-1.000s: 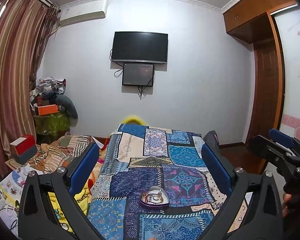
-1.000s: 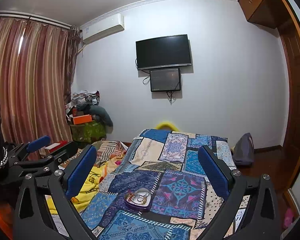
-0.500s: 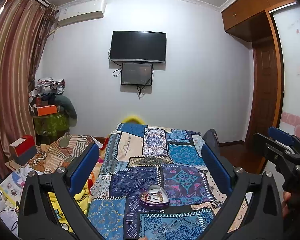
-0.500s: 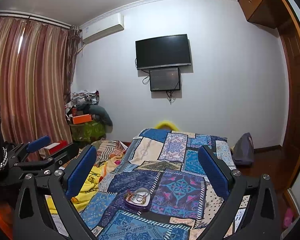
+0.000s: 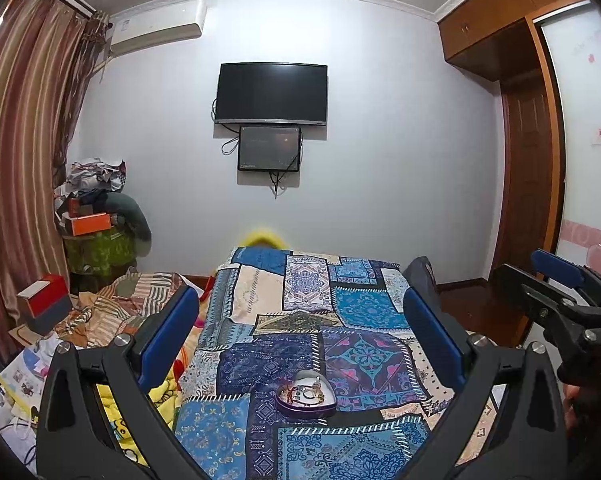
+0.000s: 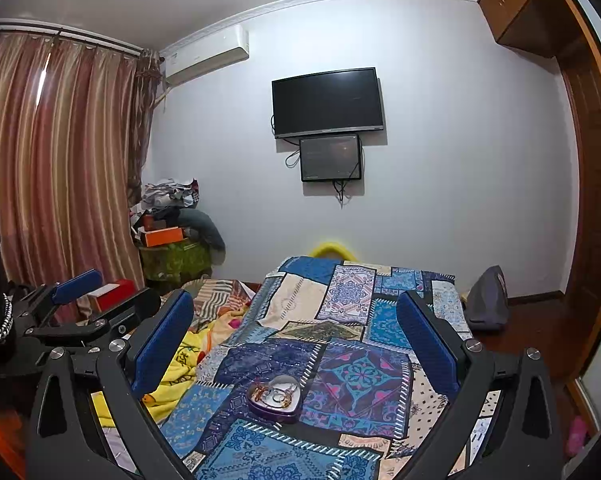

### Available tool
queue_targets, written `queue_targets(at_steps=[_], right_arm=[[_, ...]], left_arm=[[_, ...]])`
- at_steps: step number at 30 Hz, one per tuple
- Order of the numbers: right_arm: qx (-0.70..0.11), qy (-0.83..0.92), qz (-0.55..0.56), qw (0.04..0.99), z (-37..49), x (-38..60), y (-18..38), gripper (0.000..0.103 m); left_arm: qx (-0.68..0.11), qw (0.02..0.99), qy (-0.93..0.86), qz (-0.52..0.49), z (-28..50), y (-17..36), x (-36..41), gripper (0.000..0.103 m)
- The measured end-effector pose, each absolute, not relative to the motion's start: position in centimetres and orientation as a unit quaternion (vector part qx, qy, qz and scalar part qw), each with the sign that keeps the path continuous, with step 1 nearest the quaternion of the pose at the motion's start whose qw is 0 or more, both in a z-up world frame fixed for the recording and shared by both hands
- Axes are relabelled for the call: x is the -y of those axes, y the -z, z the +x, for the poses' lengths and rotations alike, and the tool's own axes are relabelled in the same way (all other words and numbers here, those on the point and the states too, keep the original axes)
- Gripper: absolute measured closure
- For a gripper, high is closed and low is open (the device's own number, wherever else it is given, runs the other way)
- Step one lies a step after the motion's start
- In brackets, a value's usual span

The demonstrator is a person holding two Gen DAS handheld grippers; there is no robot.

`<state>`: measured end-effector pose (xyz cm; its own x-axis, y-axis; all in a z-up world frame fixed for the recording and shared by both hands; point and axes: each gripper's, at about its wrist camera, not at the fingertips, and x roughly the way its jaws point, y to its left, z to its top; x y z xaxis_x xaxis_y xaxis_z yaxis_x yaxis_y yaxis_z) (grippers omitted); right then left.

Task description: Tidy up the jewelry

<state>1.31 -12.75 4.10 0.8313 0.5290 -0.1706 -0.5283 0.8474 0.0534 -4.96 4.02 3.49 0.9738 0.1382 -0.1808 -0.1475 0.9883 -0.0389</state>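
A purple heart-shaped jewelry box (image 5: pixel 306 396) lies open on the blue patchwork bed cover (image 5: pixel 364 308), with several rings and gold pieces inside. It also shows in the right wrist view (image 6: pixel 275 397). My left gripper (image 5: pixel 300 324) is open and empty, held above and short of the box. My right gripper (image 6: pixel 294 328) is open and empty too, likewise short of the box. Each gripper shows at the edge of the other's view: the right one (image 5: pixel 556 280), the left one (image 6: pixel 80 292).
A yellow blanket (image 6: pixel 180 364) and striped bedding (image 5: pixel 140 300) lie left of the cover. A red box (image 5: pixel 44 300) and a cluttered green cabinet (image 5: pixel 100 248) stand by the curtain. A grey bag (image 6: pixel 488 300) sits right of the bed. A TV (image 5: pixel 270 94) hangs on the far wall.
Both views have shifted only slightly. The box stays in place and both grippers stay open.
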Motion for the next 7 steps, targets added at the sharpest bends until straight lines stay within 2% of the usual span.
queue_targets(at_steps=[7], right_arm=[[-0.09, -0.276, 0.0, 0.957, 1.39, 12.6, -4.05, 0.002]], left_arm=[[-0.085, 0.994, -0.071, -0.023, -5.06, -3.56, -4.03, 0.001]])
